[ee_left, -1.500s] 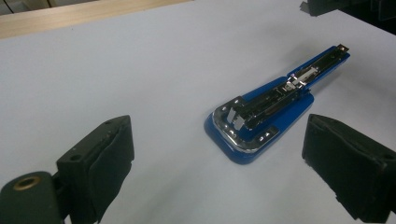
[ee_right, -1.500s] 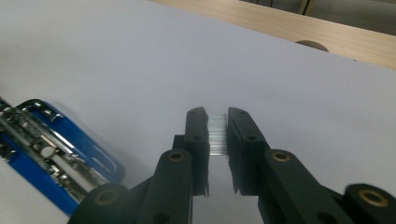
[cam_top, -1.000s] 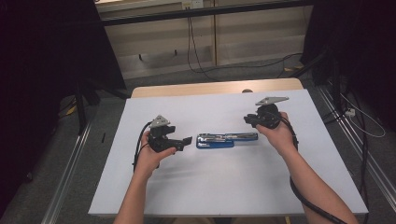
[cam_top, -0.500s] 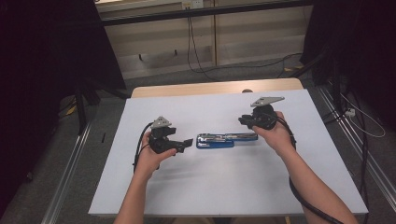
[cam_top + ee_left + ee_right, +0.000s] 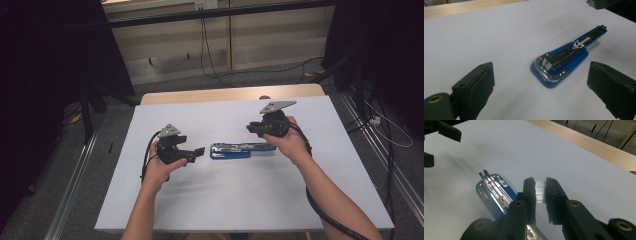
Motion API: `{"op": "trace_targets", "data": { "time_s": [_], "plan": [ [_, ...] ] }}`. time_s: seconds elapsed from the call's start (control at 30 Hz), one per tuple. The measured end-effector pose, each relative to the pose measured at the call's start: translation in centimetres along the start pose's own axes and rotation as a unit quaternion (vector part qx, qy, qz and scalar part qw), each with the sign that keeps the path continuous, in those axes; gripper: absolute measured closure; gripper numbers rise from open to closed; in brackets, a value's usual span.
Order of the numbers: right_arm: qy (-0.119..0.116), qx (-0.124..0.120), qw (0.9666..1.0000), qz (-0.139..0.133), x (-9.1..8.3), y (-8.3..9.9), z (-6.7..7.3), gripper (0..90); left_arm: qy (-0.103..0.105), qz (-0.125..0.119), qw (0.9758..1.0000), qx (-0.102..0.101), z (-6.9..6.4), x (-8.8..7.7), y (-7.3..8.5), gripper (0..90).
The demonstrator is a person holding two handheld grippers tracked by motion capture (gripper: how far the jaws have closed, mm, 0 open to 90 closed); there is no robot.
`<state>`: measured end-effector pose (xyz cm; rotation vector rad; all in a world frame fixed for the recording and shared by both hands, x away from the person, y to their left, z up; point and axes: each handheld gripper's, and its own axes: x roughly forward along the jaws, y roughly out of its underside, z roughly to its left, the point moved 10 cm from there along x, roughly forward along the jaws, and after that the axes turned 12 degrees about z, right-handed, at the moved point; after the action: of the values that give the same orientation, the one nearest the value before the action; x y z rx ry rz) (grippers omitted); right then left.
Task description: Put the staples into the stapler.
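A blue stapler (image 5: 240, 149) lies swung open flat on the white board, its metal staple channel facing up (image 5: 566, 60). My left gripper (image 5: 197, 152) hovers just left of it, jaws wide apart and empty, with the stapler's blue base ahead of them in the left gripper view. My right gripper (image 5: 251, 128) is held over the stapler's right half, shut on a short silvery strip of staples (image 5: 540, 192) pinched between its pads. Below those jaws the open channel (image 5: 494, 190) runs away to the upper left.
The white board (image 5: 225, 210) covers most of a wooden table, whose bare edge (image 5: 230, 94) shows at the far side. Metal rails and cables (image 5: 380, 125) run along the floor on both sides. Dark curtains stand behind.
My right gripper has drifted left and slightly up with the staple strip, over the stapler. The left gripper and the stapler have stayed put.
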<state>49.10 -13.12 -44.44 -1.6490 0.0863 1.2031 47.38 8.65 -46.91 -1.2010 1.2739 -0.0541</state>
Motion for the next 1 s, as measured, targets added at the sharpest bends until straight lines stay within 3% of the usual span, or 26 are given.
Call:
{"op": "trace_targets", "data": {
  "time_s": [0.47,0.73,1.0],
  "plan": [
    [-0.036,-0.037,0.9987,0.001,1.2,-1.1,1.4,79.9,-0.007,0.002,1.0000,-0.005,0.3,-0.6,0.3,7.6],
    [-0.058,-0.065,0.9962,0.008,1.7,-1.5,2.0,79.9,-0.009,0.006,0.9999,-0.005,0.4,-0.5,0.5,7.7],
    [-0.076,-0.070,0.9945,0.016,2.4,-1.4,2.5,79.9,-0.010,0.010,0.9999,-0.004,0.4,-0.4,0.6,7.7]
  ]
}}
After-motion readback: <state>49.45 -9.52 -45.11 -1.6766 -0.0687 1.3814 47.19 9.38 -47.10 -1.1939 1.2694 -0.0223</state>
